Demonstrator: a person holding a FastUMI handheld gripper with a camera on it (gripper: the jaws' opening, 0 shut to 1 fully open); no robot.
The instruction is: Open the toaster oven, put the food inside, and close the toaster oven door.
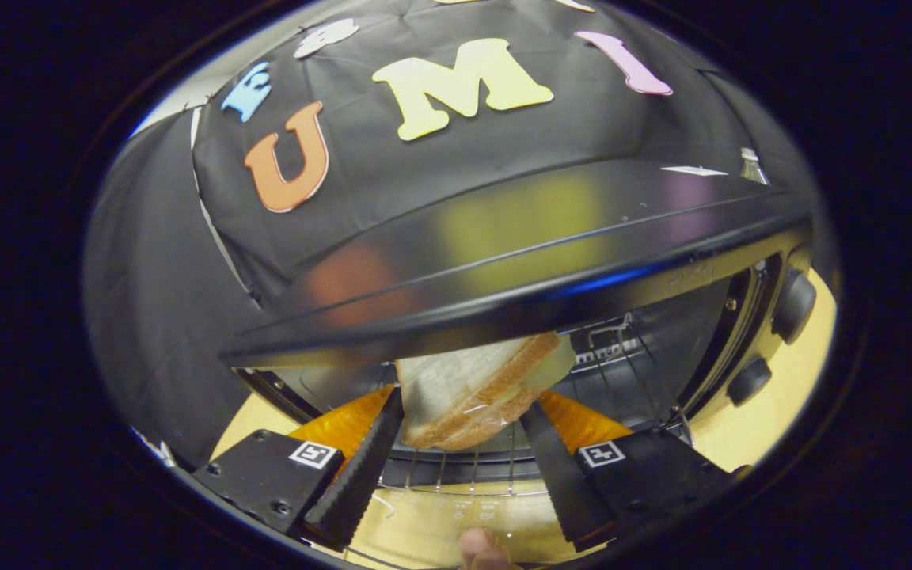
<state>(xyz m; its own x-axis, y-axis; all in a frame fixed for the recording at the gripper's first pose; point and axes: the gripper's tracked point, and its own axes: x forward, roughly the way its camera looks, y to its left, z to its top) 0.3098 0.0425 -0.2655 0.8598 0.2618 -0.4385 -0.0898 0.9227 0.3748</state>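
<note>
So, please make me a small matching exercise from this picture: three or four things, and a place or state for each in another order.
Things:
1. sandwich
2. wire rack
3. knobs
4. gripper

Places or states:
A. on the oven front, beside the opening
B. shut on the food
C. held between the fingers, at the oven mouth
D. inside the toaster oven, below the food

Pairs: 1-C, 2-D, 3-A, 4-B
</note>
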